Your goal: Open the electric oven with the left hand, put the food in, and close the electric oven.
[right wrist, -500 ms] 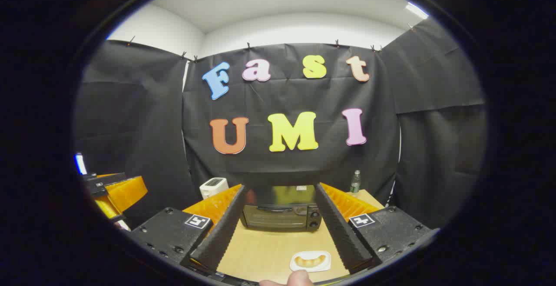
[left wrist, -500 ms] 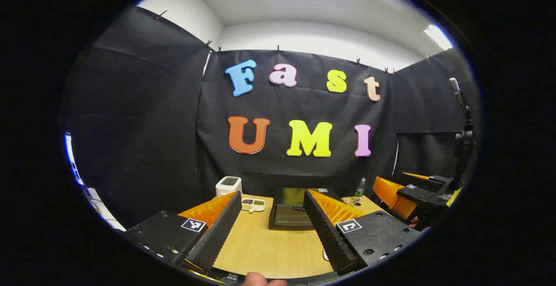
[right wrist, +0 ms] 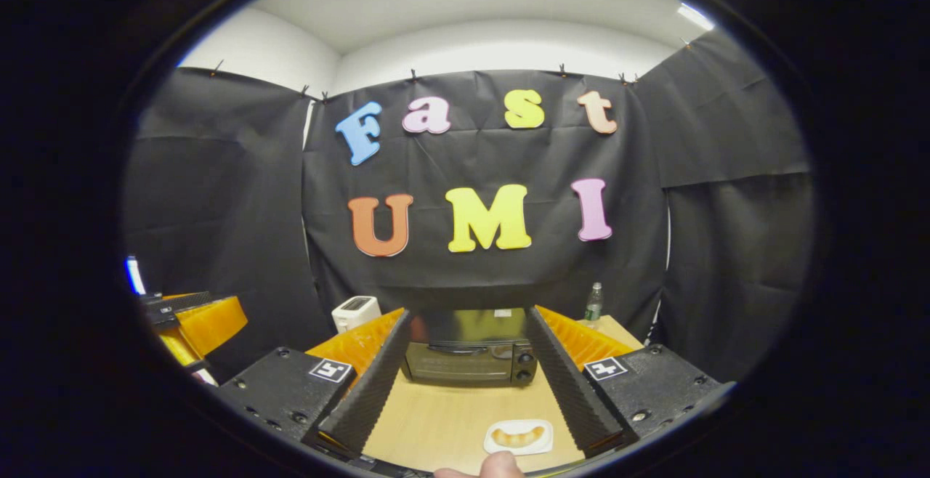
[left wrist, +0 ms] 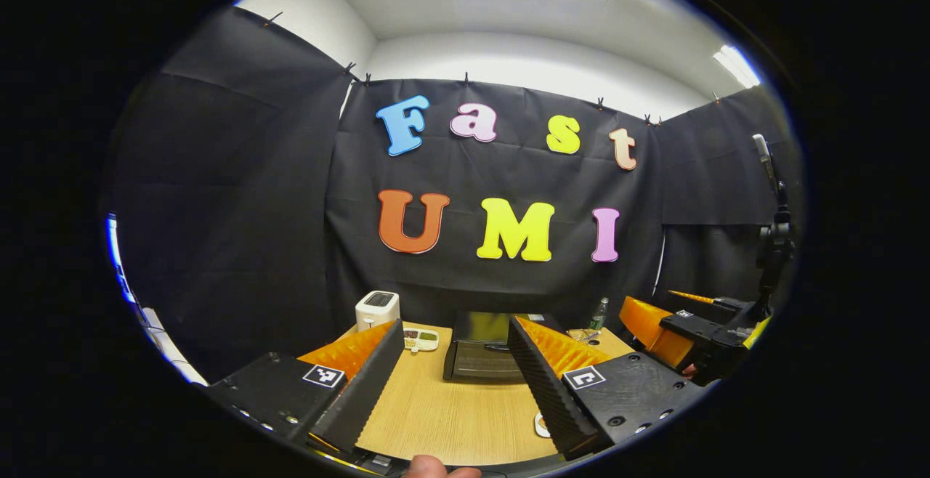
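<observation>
1. The oven [right wrist: 471,353] is a small dark countertop box with its glass door shut, a handle along the door's top, and two knobs stacked on its right side. It stands ahead of the right jaws, framed between them.
2. The food [right wrist: 517,436], a pale curved pastry on a white tray [right wrist: 541,445], lies close in between those jaws, nearer the right-hand one.

wooden table [right wrist: 443,420] bears oven [right wrist: 468,362], food plate [right wrist: 519,436], toaster [right wrist: 354,312], bottle [right wrist: 593,304].
</observation>
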The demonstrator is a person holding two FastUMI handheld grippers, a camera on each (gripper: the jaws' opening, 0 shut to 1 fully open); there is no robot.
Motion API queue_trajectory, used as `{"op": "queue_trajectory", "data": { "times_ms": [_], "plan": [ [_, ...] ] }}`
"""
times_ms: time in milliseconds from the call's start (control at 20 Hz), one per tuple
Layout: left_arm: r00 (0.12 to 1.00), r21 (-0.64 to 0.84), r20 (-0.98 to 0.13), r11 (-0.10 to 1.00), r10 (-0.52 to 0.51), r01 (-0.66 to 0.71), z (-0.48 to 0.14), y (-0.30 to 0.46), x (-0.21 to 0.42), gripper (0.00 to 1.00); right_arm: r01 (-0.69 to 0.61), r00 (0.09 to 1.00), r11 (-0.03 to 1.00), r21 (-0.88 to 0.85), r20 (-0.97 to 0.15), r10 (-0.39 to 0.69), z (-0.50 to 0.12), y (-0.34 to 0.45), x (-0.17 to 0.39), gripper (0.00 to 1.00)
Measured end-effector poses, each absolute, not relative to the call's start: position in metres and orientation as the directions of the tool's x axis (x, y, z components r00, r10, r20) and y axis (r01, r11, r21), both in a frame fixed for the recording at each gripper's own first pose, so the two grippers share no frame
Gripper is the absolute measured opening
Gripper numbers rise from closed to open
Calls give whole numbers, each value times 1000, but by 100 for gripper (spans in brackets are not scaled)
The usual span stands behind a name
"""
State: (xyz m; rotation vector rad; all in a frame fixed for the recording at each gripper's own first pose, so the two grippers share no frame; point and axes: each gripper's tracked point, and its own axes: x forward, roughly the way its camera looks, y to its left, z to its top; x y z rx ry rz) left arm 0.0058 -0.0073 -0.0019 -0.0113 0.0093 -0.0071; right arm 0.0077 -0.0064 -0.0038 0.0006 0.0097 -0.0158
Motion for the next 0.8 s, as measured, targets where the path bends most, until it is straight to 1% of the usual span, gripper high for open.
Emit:
{"op": "queue_trajectory", "data": {
  "times_ms": [800],
  "plan": [
    [1000, 8, -13, 1000, -4, 4, -5, -8, 2, 94, 30, 1000, 1000, 1, 1, -30, 0, -10, 7, 98]
  ]
}}
